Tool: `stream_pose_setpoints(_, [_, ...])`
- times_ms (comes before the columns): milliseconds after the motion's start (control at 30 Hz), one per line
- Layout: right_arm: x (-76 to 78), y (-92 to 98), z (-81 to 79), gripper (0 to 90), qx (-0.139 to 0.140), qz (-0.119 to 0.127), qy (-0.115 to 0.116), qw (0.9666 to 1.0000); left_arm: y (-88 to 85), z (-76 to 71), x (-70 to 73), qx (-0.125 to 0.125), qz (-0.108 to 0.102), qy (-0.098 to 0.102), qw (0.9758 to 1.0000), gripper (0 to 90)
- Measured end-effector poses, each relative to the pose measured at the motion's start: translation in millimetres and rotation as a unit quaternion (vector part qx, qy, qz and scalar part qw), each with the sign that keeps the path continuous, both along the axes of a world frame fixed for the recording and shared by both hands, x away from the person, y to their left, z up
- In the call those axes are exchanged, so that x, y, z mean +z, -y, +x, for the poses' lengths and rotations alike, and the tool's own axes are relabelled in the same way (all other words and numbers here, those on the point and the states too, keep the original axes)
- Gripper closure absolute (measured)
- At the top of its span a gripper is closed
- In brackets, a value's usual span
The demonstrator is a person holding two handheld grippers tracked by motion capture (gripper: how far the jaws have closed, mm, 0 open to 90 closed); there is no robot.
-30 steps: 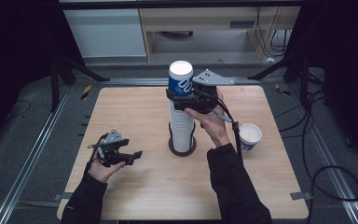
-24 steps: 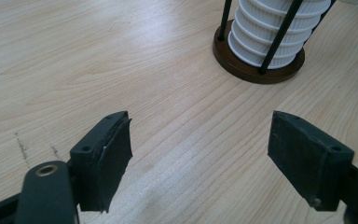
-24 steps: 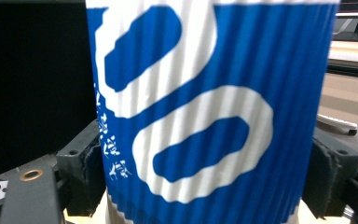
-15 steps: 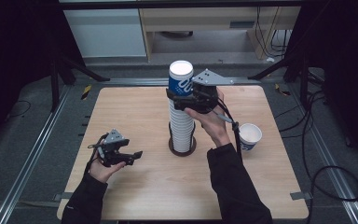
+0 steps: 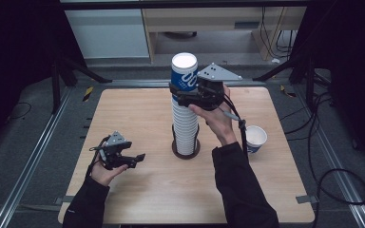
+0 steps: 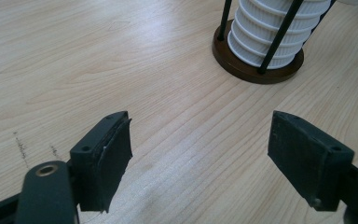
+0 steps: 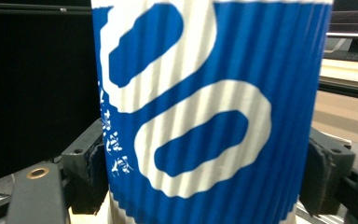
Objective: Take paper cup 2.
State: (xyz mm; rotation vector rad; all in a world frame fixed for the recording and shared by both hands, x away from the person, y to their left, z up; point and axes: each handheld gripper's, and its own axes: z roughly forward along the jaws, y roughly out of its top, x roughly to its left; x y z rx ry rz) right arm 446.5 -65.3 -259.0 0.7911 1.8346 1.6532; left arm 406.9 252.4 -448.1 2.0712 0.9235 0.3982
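A tall stack of white ribbed paper cups (image 5: 185,128) stands in a holder with black rods and a round brown base (image 6: 242,65) at mid-table. The top cup (image 5: 184,71) is blue with white lettering. My right gripper (image 5: 180,93) reaches it from the right at the height of its lower half. Its jaws have just been closing with this cup (image 7: 205,116) between them, and both pads now press on its sides. My left gripper (image 5: 137,160) rests low over the front left of the table, open, with bare wood between its pads (image 6: 107,158).
A single white and blue cup (image 5: 256,137) stands upright near the right edge of the wooden table (image 5: 123,114). A cable trails from the right gripper past that cup. Dark floor, rails and stands surround the table.
The right gripper stays at the top cup with barely any shift. The left gripper has not moved.
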Motion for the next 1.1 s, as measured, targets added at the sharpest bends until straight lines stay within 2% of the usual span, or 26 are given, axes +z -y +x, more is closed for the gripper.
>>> stream_pose_setpoints(333, [19.2, 1.2, -4.6, 19.9, 0.002, 0.006, 0.021, 0.9998, -0.1, -0.2, 0.4, 0.0, -0.001, 0.001, 1.0, 20.8])
stream_pose_setpoints(767, [37.0, 5.4, -12.6, 20.0, 0.003, 0.016, 0.043, 0.9989, -0.8, -0.2, 1.0, 0.002, -0.003, 0.001, 1.0, 20.8])
stream_pose_setpoints(1100, [45.2, 28.2, -30.5, 20.0, -0.006, 0.011, 0.063, 0.9979, -1.3, -0.8, 2.1, 0.0, -0.004, 0.002, 1.0, 20.9])
